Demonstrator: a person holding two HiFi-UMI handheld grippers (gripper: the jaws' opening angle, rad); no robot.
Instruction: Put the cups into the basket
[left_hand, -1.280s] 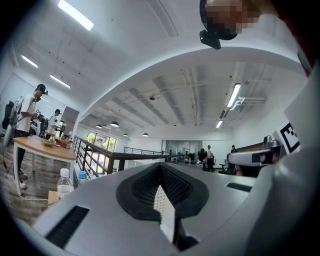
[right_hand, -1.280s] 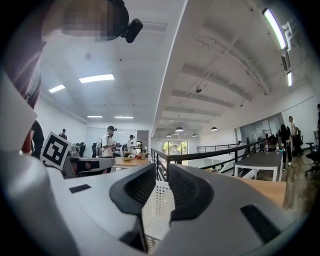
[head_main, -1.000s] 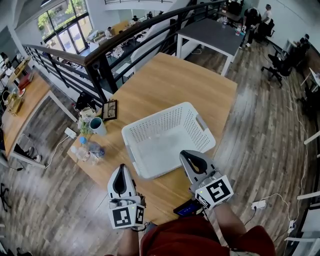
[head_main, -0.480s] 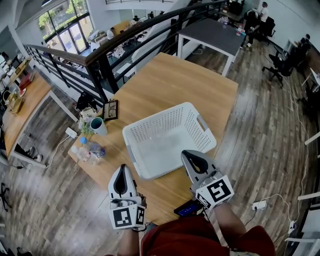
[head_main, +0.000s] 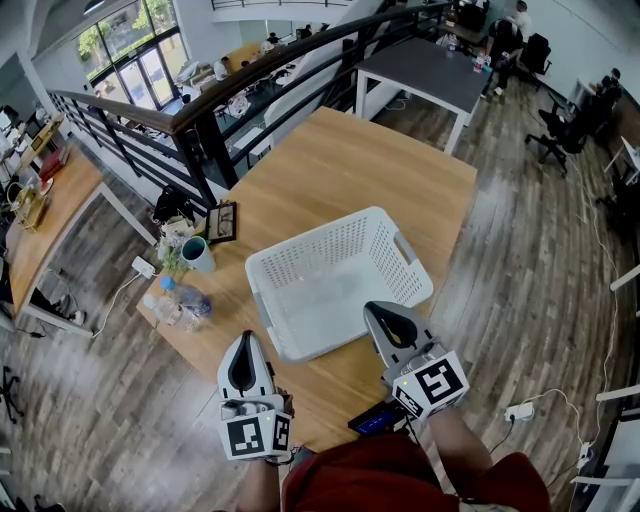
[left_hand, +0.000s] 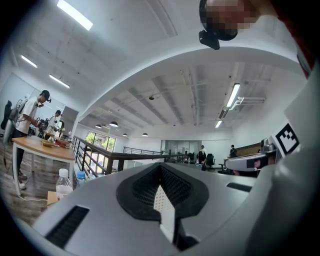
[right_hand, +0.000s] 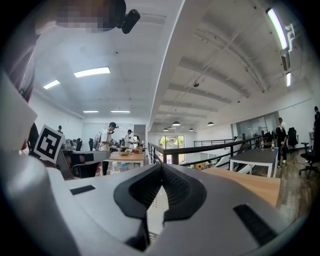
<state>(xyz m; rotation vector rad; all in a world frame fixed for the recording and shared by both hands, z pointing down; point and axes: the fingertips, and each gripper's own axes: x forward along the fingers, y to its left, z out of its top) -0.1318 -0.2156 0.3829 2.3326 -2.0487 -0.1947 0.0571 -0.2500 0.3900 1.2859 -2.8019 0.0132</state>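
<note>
Grippers: left gripper (head_main: 243, 350) and right gripper (head_main: 385, 318) both have jaws pressed together on nothing, held level at the table (head_main: 340, 160) near edge, a rest pose I judge | Cup (head_main: 197, 252): stands upright left of the basket (head_main: 320, 240), outside it, nearer my left gripper | Basket: no cup visible inside.

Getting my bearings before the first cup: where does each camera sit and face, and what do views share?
Head view: on the person's head, steeply down at wooden table, white basket; left gripper, right gripper, red clothing show.
Left gripper view: rides it, level along shut jaws toward railing; right gripper's marker cube shows.
Right gripper view: likewise, along table; left gripper's marker cube shows.
Shared: basket, past both jaws.
</note>
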